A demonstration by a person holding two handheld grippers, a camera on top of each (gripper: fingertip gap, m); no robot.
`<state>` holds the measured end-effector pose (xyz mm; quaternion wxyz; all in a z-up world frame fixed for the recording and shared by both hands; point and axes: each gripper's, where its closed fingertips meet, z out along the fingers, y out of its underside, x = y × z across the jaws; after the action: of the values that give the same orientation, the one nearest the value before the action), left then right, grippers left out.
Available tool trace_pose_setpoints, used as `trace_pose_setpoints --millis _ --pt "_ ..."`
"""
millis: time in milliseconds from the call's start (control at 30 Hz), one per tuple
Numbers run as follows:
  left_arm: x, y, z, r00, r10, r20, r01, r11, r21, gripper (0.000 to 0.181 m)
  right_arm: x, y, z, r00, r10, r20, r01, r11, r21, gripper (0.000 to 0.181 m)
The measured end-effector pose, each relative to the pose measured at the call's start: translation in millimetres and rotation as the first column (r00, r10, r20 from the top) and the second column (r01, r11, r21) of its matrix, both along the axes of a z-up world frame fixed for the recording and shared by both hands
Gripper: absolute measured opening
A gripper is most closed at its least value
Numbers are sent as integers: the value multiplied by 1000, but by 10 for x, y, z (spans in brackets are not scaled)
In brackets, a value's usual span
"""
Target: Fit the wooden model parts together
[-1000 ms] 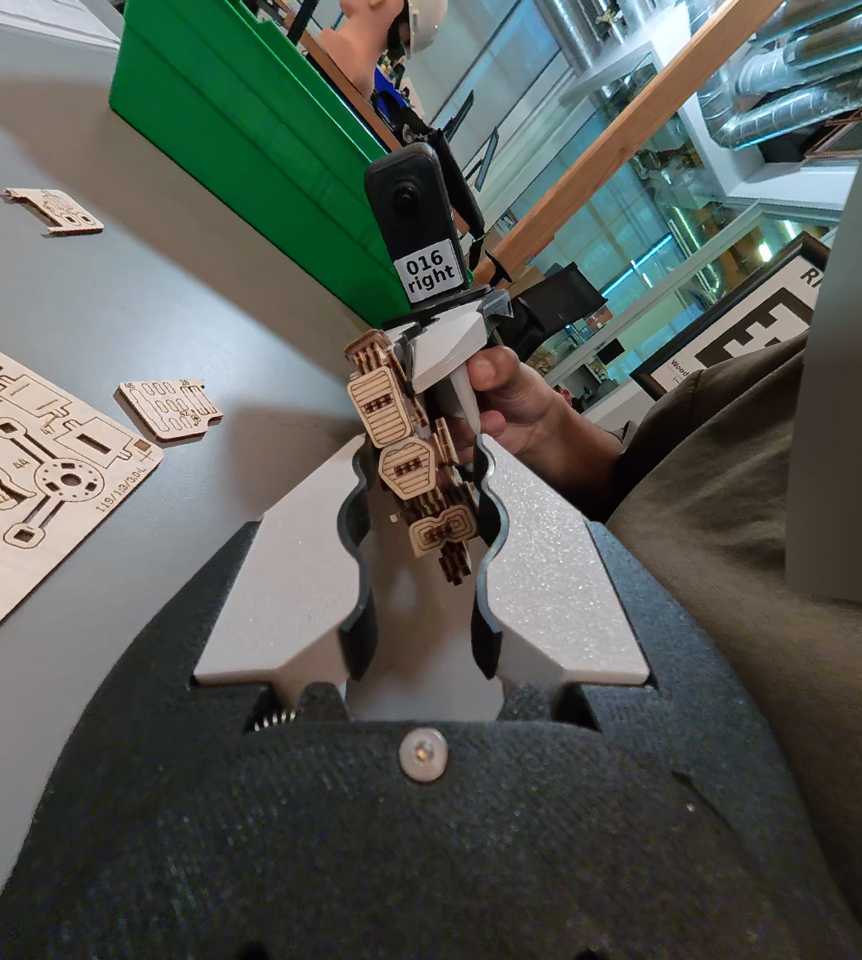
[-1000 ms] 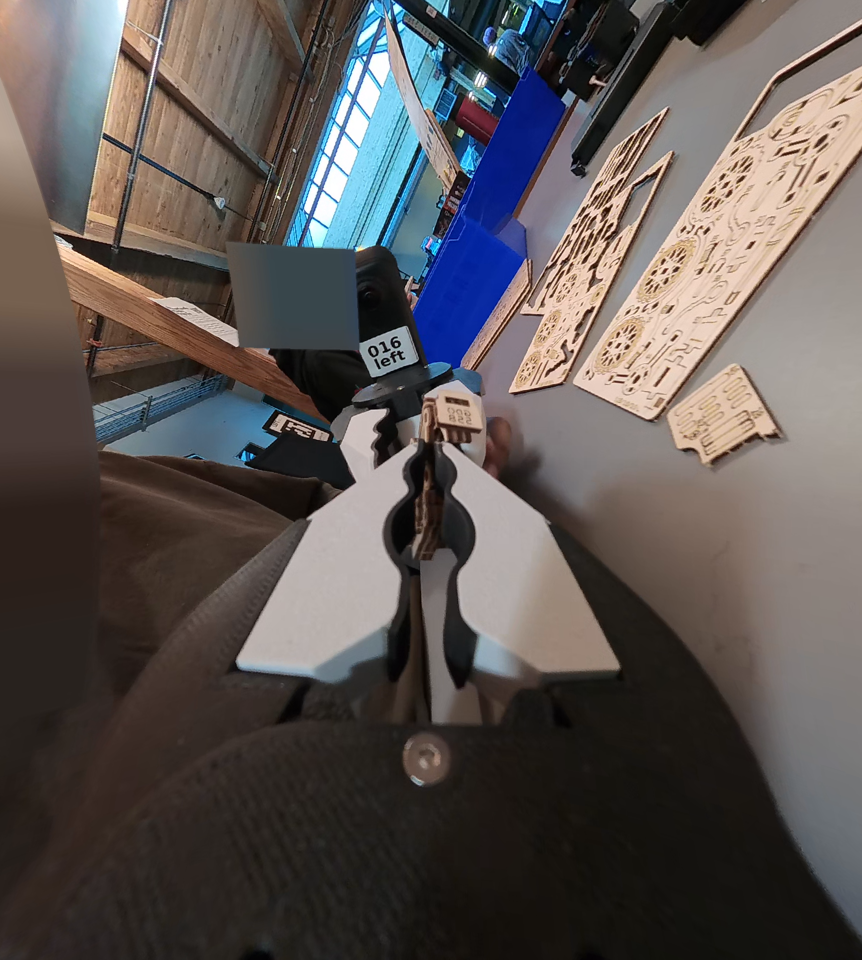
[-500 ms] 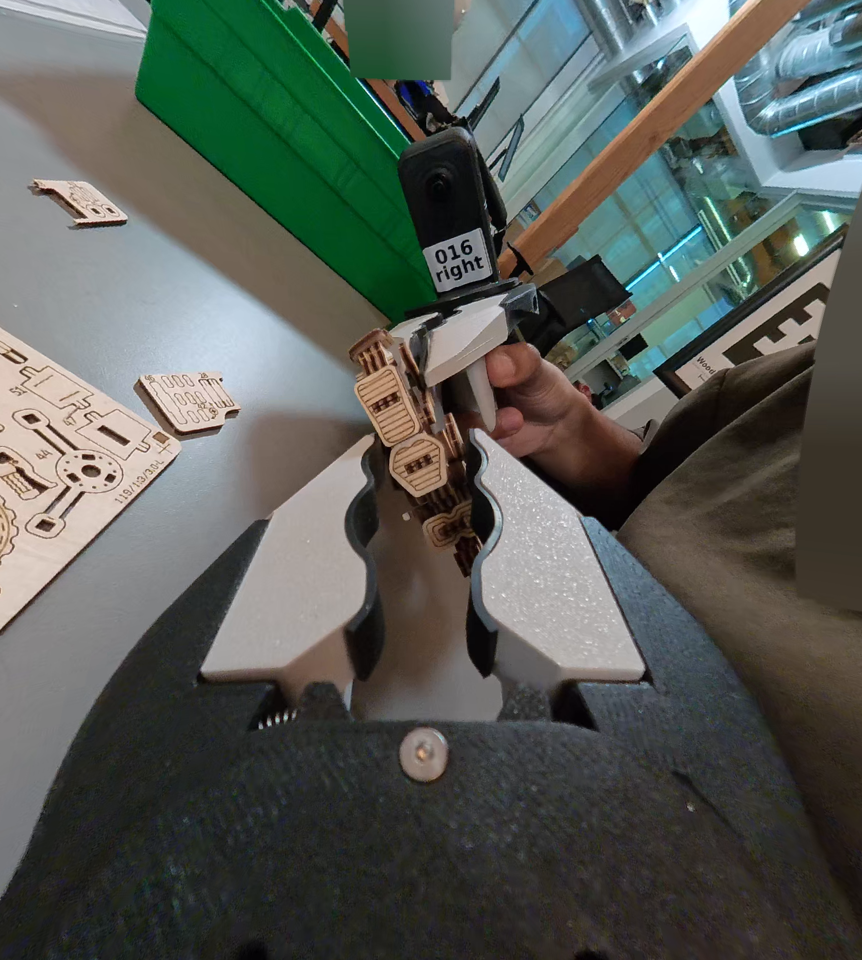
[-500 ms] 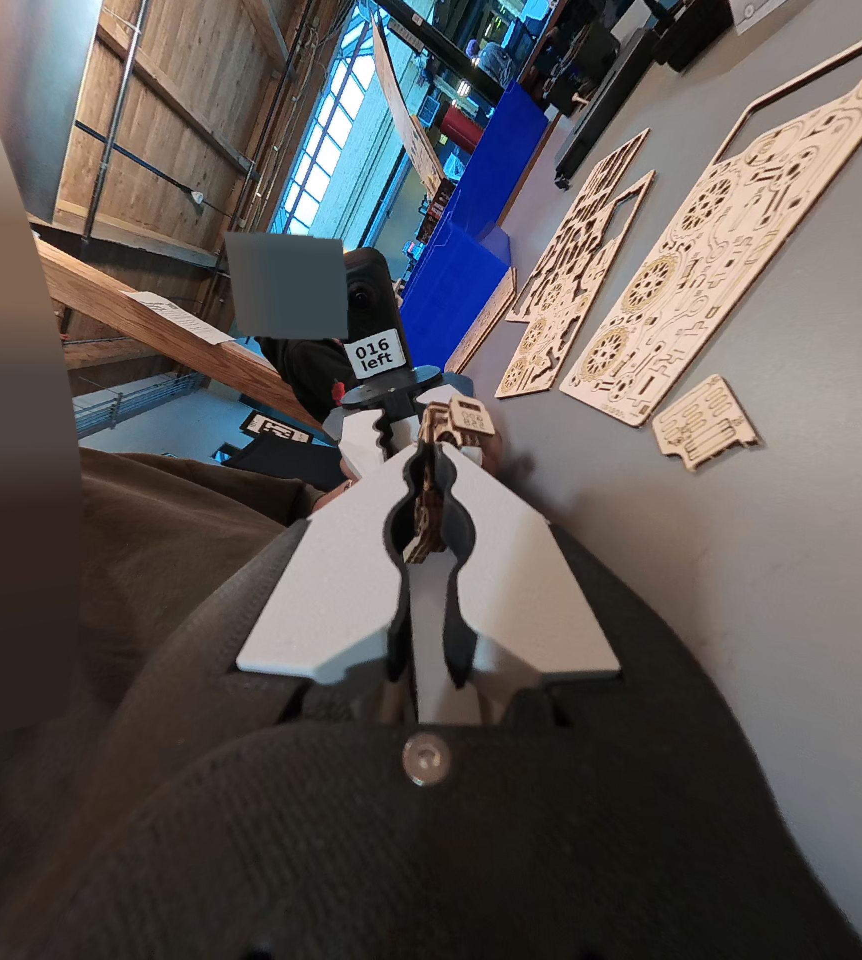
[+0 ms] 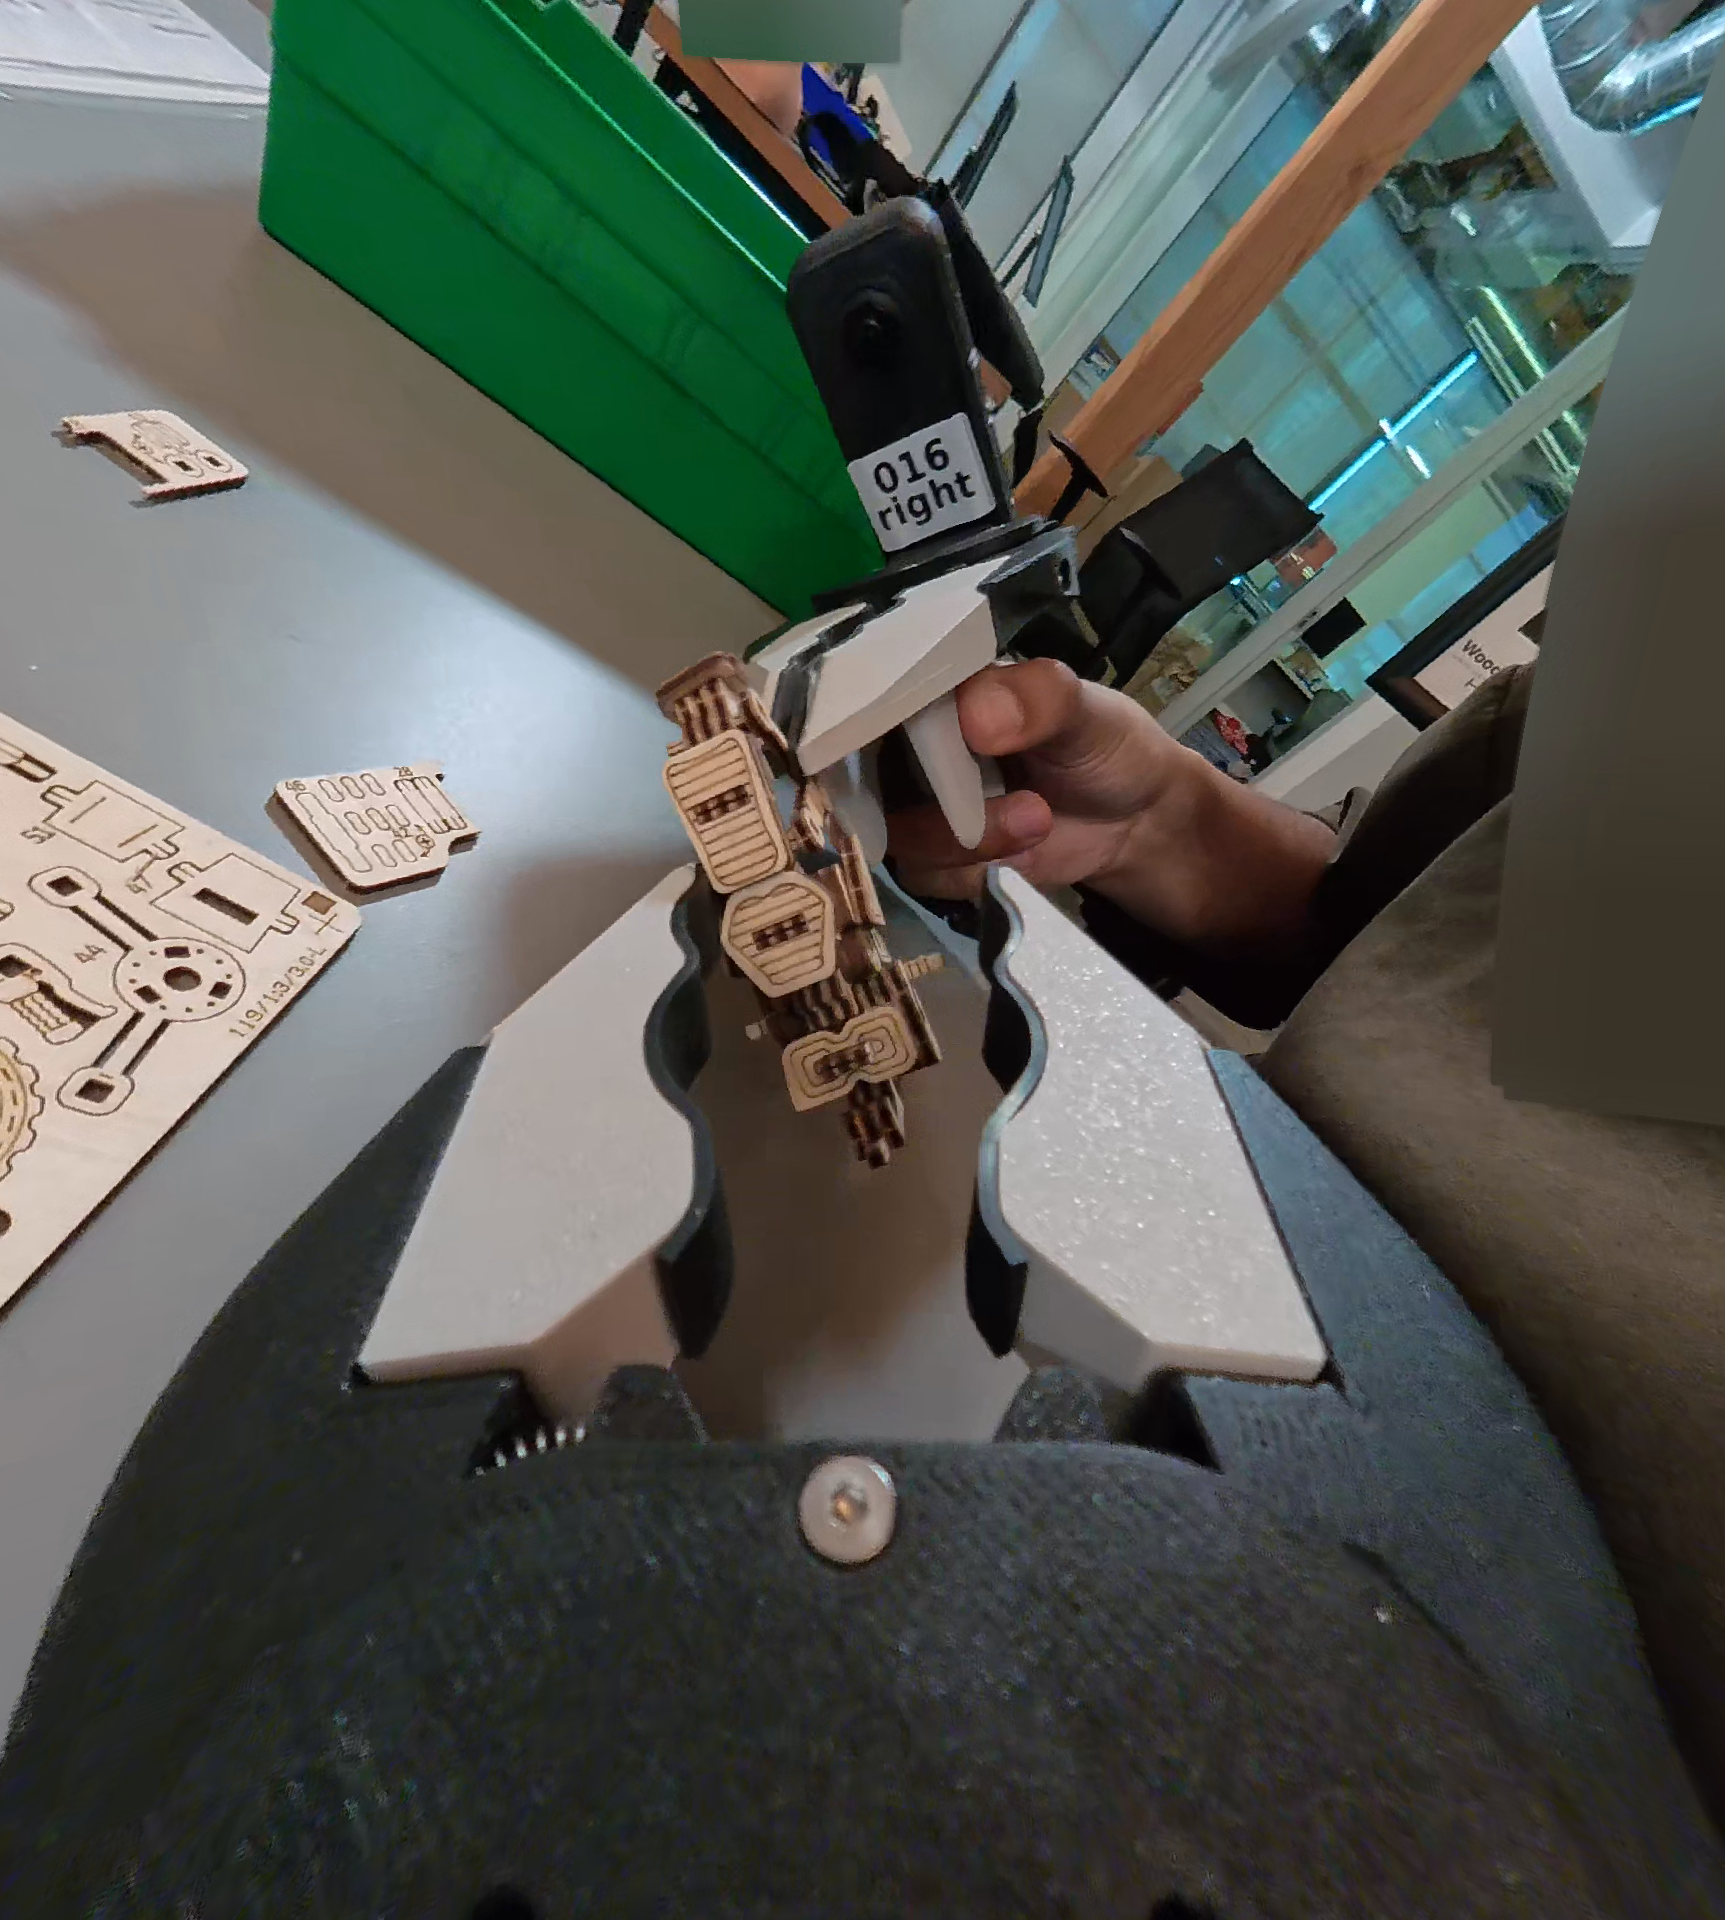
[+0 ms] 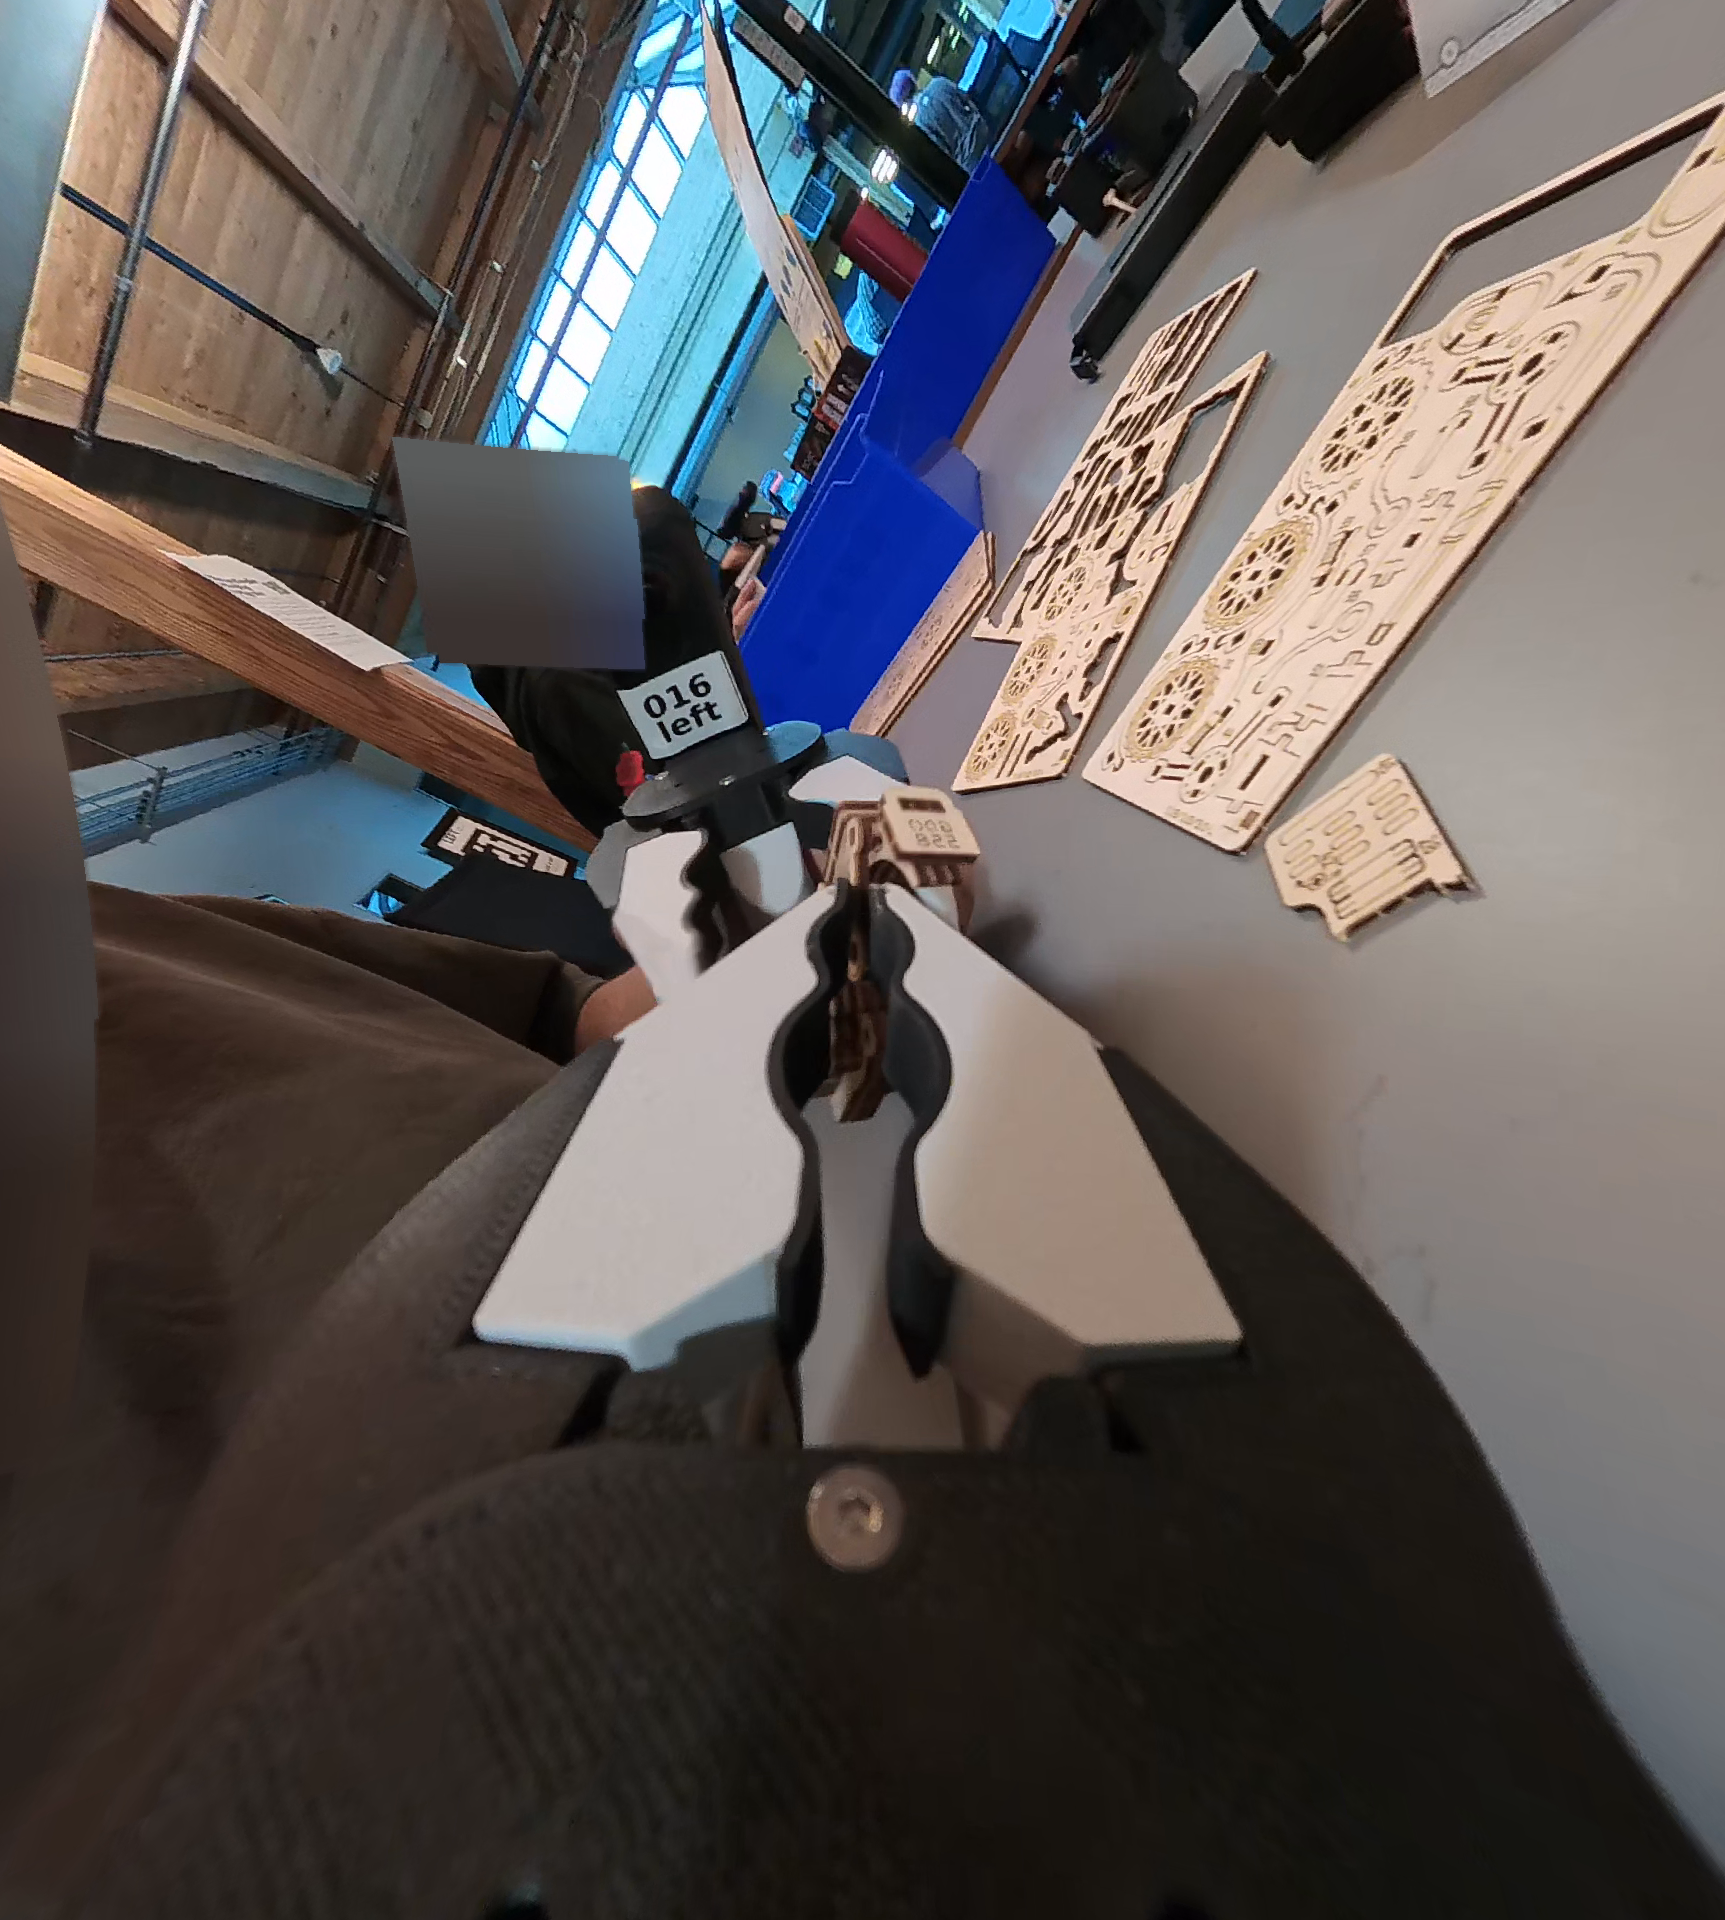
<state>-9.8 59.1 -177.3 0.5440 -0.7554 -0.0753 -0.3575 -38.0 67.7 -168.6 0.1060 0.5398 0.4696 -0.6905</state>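
A partly built wooden model assembly (image 5: 806, 935) of stacked laser-cut pieces hangs above the grey table (image 5: 214, 623). My right gripper (image 5: 785, 727) is shut on its upper part. In the right wrist view the assembly (image 6: 925, 831) sticks out past the closed right gripper (image 6: 863, 899). My left gripper (image 5: 842, 904) is open. Its fingers (image 5: 567, 1143) stand on either side of the assembly's lower end with a gap on both sides. The left gripper also shows in the right wrist view (image 6: 712, 894), just beyond the assembly.
A green crate (image 5: 546, 260) stands at the back. A wooden parts sheet (image 5: 58, 987) and two small loose wooden pieces (image 5: 375, 831) (image 5: 157, 452) lie on the left. More parts sheets (image 6: 1409, 520) (image 6: 1097, 540), a blue bin (image 6: 889, 540) and a person's hand (image 5: 1076, 790) are nearby. The tips of both grippers are at nearly the same place.
The left gripper's jaws have opened wider and no longer sit close against the assembly. The right gripper has stayed shut on it and lifted it slightly.
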Motion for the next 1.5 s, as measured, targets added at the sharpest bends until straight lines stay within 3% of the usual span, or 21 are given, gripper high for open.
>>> trace_pose_setpoints --millis 33,267,467,1500 --pt "14 -5 19 1000 -10 13 10 1000 5 53 -1 6 3 1000 -3 0 3 1000 -4 0" --pt "6 -12 49 993 -26 115 26 1000 3 58 0 9 -8 1000 -5 2 5 1000 4 0" --pt "-89 6 -11 984 23 178 -15 999 -42 31 3 5 -10 1000 0 8 0 1000 -8 0" --pt "-149 3 41 997 78 -16 -77 996 37 19 37 -31 69 999 26 -23 -28 997 -67 0"
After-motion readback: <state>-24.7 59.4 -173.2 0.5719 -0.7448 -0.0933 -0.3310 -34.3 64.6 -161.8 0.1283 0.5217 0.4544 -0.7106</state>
